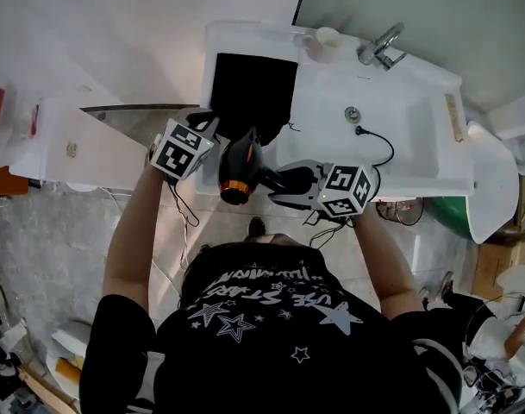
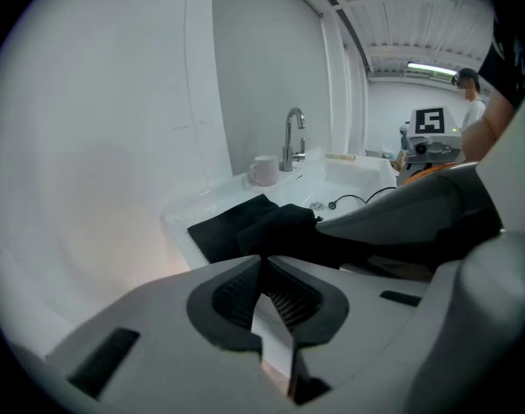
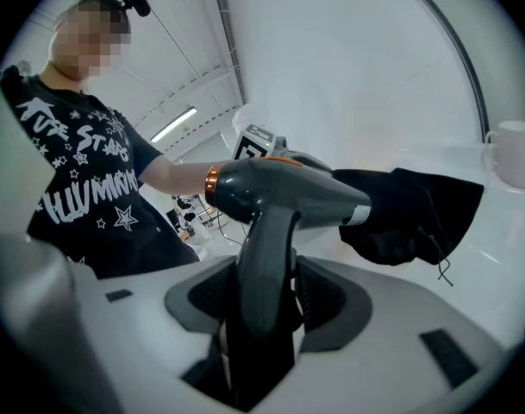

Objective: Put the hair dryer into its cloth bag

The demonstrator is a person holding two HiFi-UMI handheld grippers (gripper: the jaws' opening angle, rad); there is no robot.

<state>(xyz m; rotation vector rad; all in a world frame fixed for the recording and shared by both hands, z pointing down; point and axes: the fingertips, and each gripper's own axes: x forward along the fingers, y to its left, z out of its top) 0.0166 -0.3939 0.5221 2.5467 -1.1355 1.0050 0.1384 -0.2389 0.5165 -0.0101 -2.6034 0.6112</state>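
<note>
The black cloth bag [image 1: 249, 84] lies on the left of the white sink counter [image 1: 434, 84], its near edge lifted. My left gripper [image 1: 217, 128] is shut on that edge; in the left gripper view the cloth [image 2: 275, 227] bunches right at the closed left gripper [image 2: 264, 261]. The black hair dryer [image 1: 239, 169] with an orange ring hangs between both hands. My right gripper [image 1: 284, 184] is shut on its handle [image 3: 262, 266]. In the right gripper view the barrel [image 3: 279, 188] points its nozzle into the raised bag [image 3: 413, 214]. The dryer's barrel [image 2: 417, 218] crosses the left gripper view's right side.
A white mug [image 1: 327, 41] and a chrome faucet [image 1: 381, 46] stand at the counter's back. A black cord [image 1: 374, 141] lies in the basin near the drain [image 1: 353, 113]. A white wall [image 2: 115, 145] rises left of the counter. Another person [image 2: 473, 93] stands far off.
</note>
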